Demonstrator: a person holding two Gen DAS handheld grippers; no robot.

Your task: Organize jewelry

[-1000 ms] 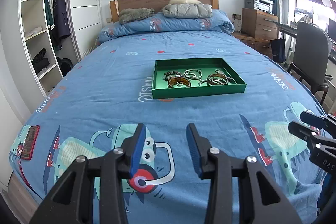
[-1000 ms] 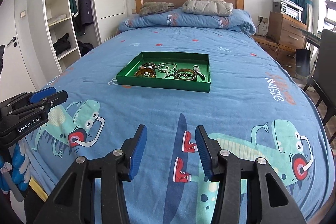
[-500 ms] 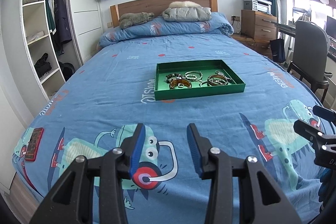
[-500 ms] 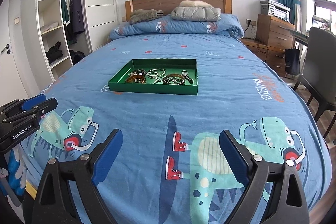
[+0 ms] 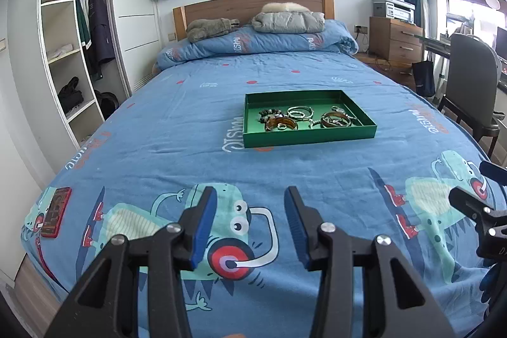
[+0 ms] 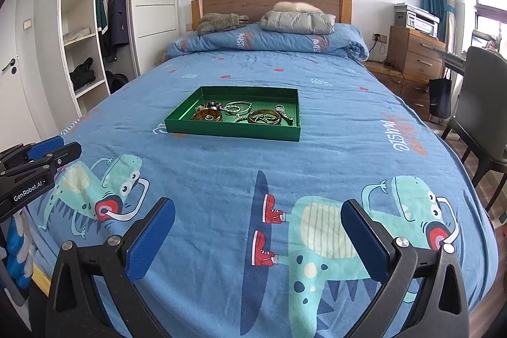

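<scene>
A green tray (image 5: pixel 309 137) lies mid-bed on the blue sheet and holds jewelry. In it are an amber bangle (image 5: pixel 281 124), silver bangles (image 5: pixel 299 113), a brown bangle (image 5: pixel 336 119) and a bead bracelet (image 5: pixel 267 114). My left gripper (image 5: pixel 250 192) hovers over the near part of the bed, well short of the tray, its jaws opening with nothing between them. My right gripper (image 6: pixel 258 203) is also short of the tray (image 6: pixel 231 130), its jaws opening very wide and holding nothing. The amber bangle (image 6: pixel 206 115) and a watch (image 6: pixel 282 111) show in the right wrist view.
A red phone (image 5: pixel 56 211) lies near the bed's left front corner. A rolled duvet (image 5: pixel 253 43) and pillows sit at the headboard. Open wardrobe shelves (image 5: pixel 63 53) stand left of the bed. A chair (image 5: pixel 469 84) and a wooden dresser (image 5: pixel 396 40) stand to its right.
The right gripper's jaws have spread from a narrow gap to very wide. The left jaws have widened slightly. Neither hand has shifted much, and the tray has stayed put.
</scene>
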